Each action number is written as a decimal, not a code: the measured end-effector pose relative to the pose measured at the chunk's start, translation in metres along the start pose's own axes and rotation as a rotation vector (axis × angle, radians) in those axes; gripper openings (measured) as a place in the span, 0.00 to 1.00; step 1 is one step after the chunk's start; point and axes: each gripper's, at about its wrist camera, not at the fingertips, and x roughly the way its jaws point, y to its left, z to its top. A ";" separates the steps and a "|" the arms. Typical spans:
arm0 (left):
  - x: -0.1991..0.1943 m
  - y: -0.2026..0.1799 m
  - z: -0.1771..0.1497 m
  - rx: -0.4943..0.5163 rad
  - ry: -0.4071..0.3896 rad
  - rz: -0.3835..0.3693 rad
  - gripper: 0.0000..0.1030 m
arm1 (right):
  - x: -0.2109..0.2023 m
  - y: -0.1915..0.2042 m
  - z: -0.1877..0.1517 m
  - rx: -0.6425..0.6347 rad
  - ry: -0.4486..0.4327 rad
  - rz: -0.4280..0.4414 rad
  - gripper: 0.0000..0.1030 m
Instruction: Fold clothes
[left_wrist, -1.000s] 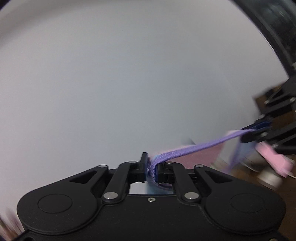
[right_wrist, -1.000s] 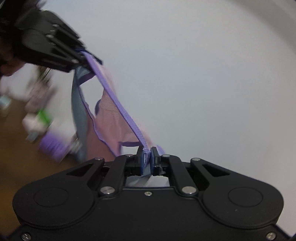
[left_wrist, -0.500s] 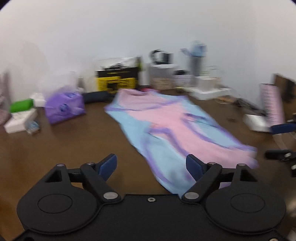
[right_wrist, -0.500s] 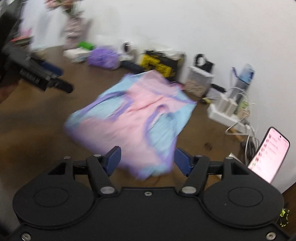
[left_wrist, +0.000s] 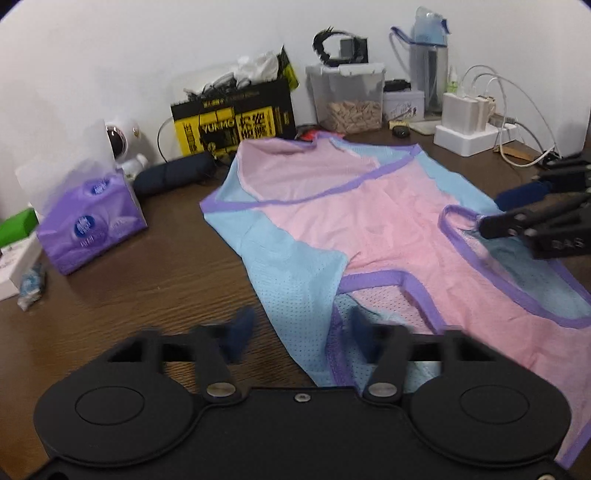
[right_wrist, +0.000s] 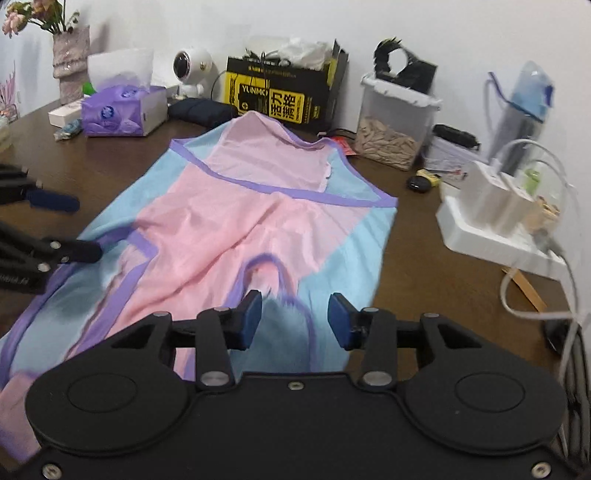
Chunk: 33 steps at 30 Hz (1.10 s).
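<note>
Both grippers, left gripper (left_wrist: 297, 338) and right gripper (right_wrist: 294, 319), hang released over the limp, light mesh garment (right_wrist: 236, 221); its purple hems just ahead of the fingers look easiest to pinch.

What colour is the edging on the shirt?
Purple, running along the edges of the pink and light-blue shirt. It shows best in the right wrist view.
</note>
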 end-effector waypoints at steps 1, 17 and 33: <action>0.001 0.007 0.000 -0.037 0.001 0.004 0.05 | 0.006 -0.001 0.002 0.000 0.006 0.005 0.23; -0.075 -0.014 -0.042 -0.073 -0.104 -0.141 0.58 | -0.068 -0.001 -0.056 0.133 -0.113 0.047 0.57; -0.151 -0.045 -0.130 -0.203 -0.101 -0.138 0.02 | -0.148 0.069 -0.099 -0.087 -0.110 0.239 0.04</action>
